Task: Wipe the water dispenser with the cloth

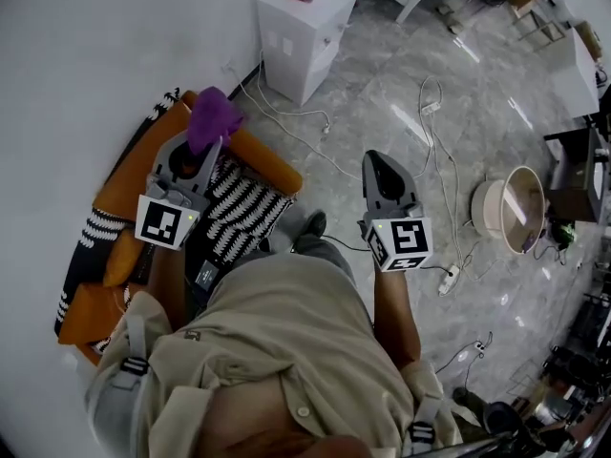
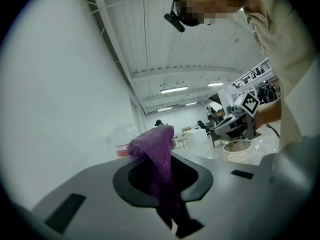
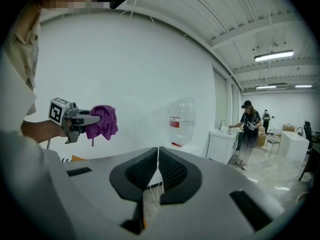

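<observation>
Grey marble floor (image 1: 401, 74) and a white wall are taking up most of what we are seeing. An orange sofa (image 1: 263, 156) with a striped cushion is sitting against the wall at our nine o'clock. The water dispenser (image 1: 304, 27) is standing well apart from us at twelve o'clock, a bottle on top. A round basin (image 1: 511, 208) is lying on the floor at three o'clock, and loose cables (image 1: 286, 122) are trailing across the floor between us and the dispenser.

Our left claw (image 1: 202, 151) is clamping the purple cloth (image 1: 212, 117), which is bunching out past its tips. Our right claw (image 1: 384, 165) is closed with nothing in it.

We are judging that wiping has not begun and that we are only carrying the cloth. Next we are needing to step forward, minding the cables underfoot, and lay the cloth against the dispenser's casing.
</observation>
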`<state>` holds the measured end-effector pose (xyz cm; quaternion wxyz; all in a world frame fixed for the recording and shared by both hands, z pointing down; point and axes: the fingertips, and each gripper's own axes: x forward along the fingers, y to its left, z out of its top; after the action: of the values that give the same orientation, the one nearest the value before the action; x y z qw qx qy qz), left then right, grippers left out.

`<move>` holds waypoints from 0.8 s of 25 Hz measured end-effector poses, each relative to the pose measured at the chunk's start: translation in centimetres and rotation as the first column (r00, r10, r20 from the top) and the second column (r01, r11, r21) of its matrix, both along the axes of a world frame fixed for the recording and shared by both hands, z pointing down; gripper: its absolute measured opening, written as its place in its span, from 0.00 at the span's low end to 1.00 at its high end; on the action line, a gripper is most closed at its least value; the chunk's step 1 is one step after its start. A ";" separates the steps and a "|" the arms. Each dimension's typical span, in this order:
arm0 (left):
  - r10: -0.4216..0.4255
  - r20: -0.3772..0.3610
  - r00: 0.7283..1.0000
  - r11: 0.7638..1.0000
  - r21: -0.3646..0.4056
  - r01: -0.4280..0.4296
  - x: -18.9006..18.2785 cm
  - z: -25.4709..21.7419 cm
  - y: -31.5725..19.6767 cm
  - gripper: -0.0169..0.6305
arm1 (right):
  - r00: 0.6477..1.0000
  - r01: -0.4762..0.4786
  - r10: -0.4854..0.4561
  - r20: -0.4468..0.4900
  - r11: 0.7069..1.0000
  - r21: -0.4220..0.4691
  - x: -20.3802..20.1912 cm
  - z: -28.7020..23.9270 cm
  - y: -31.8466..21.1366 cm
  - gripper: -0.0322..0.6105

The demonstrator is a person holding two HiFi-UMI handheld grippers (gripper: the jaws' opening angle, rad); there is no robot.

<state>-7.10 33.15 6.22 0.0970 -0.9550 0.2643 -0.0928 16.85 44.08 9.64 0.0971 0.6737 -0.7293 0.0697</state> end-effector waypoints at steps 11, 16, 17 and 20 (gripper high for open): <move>-0.122 0.035 0.992 0.993 0.013 0.121 7.9 -0.1 -1.9 0.13 | 0.989 0.146 -0.147 0.019 0.989 0.019 8.1 0.6 -5.6 0.09; -0.141 0.049 0.989 0.990 -0.005 0.141 9.6 0.4 -3.5 0.13 | 0.985 0.168 -0.168 0.042 0.986 0.007 9.6 1.5 -7.9 0.09; -0.142 0.052 0.988 0.990 -0.010 0.143 9.8 0.4 -4.0 0.13 | 0.984 0.170 -0.169 0.047 0.986 0.000 9.7 1.7 -8.5 0.09; -0.144 0.057 0.988 0.989 -0.023 0.145 9.9 1.0 -6.2 0.13 | 0.984 0.173 -0.171 0.053 0.985 -0.019 9.7 2.5 -10.4 0.09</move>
<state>2.78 26.98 7.23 0.0845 -0.9317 0.3287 -0.1294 26.51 33.68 12.15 0.0920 0.6049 -0.7861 0.0871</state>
